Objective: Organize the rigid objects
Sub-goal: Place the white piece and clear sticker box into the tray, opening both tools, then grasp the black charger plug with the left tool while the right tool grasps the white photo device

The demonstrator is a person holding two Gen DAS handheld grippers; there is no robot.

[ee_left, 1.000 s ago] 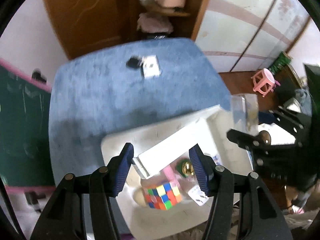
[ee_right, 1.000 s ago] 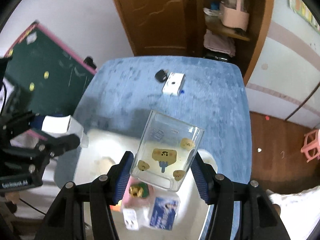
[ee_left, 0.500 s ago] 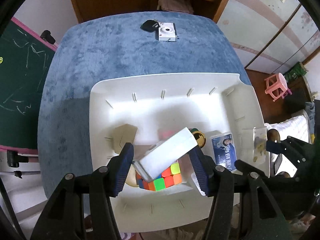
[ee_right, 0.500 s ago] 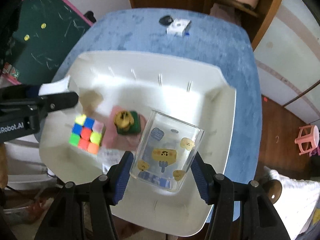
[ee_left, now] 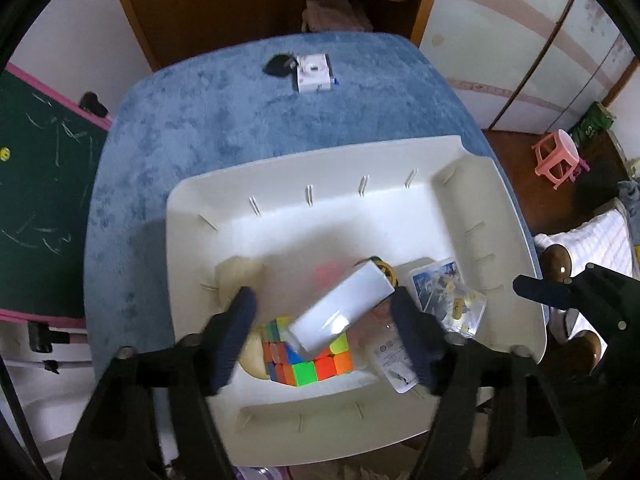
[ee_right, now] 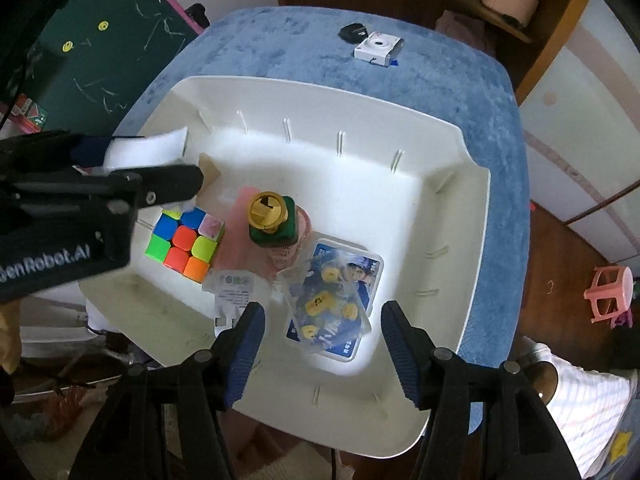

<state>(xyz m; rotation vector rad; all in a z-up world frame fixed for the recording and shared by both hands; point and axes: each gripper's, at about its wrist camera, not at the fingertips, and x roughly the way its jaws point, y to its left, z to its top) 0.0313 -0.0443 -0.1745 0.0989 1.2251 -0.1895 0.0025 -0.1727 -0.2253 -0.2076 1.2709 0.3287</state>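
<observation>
**White box held over the tray, clear cup set down**

Your left gripper (ee_left: 324, 320) is clamped on the white box (ee_left: 340, 308), which hangs tilted above the Rubik's cube (ee_left: 308, 356) in the near part of the white tray (ee_left: 320, 176). The clear cup (ee_right: 328, 304) with yellow stickers lies in the tray on top of the blue-printed pack (ee_right: 340, 280), just beyond your right gripper (ee_right: 322, 340), whose fingers stand spread apart with nothing between them. Beside the cup stands a green bottle with a gold cap (ee_right: 272, 220) on a pink item, and a small white packet (ee_right: 234, 290) lies near the cube. The tray sits on the blue table (ee_left: 200, 120), where a small white camera (ee_left: 314, 73) rests at the far end.
</observation>
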